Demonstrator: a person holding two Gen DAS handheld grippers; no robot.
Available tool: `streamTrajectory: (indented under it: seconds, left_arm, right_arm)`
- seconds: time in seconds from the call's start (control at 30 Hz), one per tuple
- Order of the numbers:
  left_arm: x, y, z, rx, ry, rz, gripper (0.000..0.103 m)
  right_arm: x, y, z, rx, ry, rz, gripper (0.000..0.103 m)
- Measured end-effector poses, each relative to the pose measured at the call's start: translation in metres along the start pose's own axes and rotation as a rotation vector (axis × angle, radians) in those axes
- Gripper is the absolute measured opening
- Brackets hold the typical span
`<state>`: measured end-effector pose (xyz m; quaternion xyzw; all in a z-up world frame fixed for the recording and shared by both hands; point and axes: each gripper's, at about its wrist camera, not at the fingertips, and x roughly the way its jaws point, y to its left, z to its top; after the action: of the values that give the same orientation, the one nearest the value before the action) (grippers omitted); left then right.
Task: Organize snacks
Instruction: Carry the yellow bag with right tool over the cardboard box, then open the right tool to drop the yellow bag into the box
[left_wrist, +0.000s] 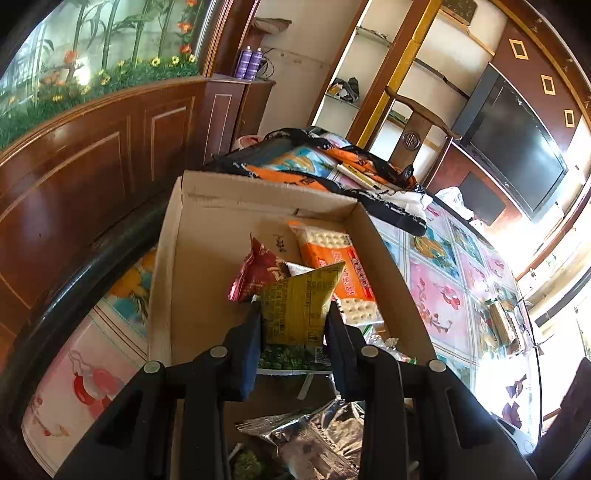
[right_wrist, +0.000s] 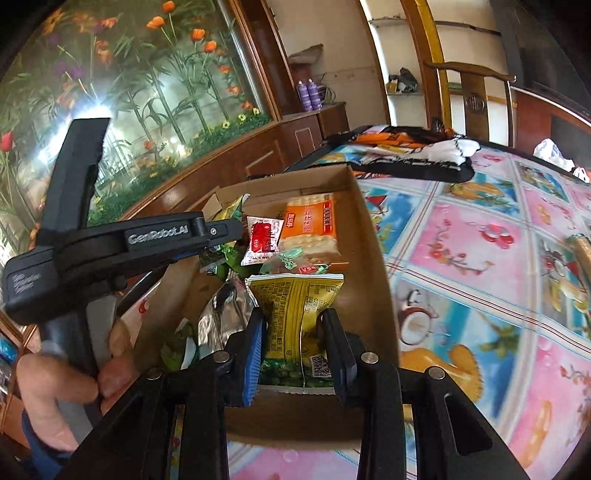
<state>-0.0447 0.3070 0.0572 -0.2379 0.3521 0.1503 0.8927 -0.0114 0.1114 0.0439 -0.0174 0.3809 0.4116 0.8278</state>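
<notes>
Snack packets (left_wrist: 295, 310) (right_wrist: 295, 317) clamped in both grippers above cardboard box (left_wrist: 166, 266)

Ahead of the left gripper (left_wrist: 293, 314), the box (left_wrist: 192, 266) floor lies bare along its left wall; the cracker pack (left_wrist: 332, 254) and red packet (left_wrist: 258, 273) crowd the right. To the right gripper's (right_wrist: 291, 325) left, the other tool blocks the way, while the tablecloth (right_wrist: 480, 258) to its right lies open.
</notes>
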Motion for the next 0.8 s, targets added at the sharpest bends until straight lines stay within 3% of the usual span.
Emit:
streamTrajectory:
  seconds: [0.53,0.63,0.7,0.8]
  left_arm:
    - [0.004,0.003,-0.004,0.005,0.017,0.033,0.032]
    - [0.006,0.003,-0.005,0.008,0.031,0.038,0.044]
    - [0.006,0.002,-0.006,0.012,0.033,0.047,0.060]
    - [-0.001,0.000,-0.007,0.012,0.015,0.060,0.062]
  right_arm:
    - [0.023,0.018,-0.001,-0.063,0.026,0.036,0.036]
    - [0.022,0.017,-0.002,-0.067,0.026,0.043,0.036]
    - [0.021,0.016,-0.002,-0.062,0.034,0.059,0.040]
    - [0.014,0.015,-0.003,-0.061,0.022,0.066,0.046]
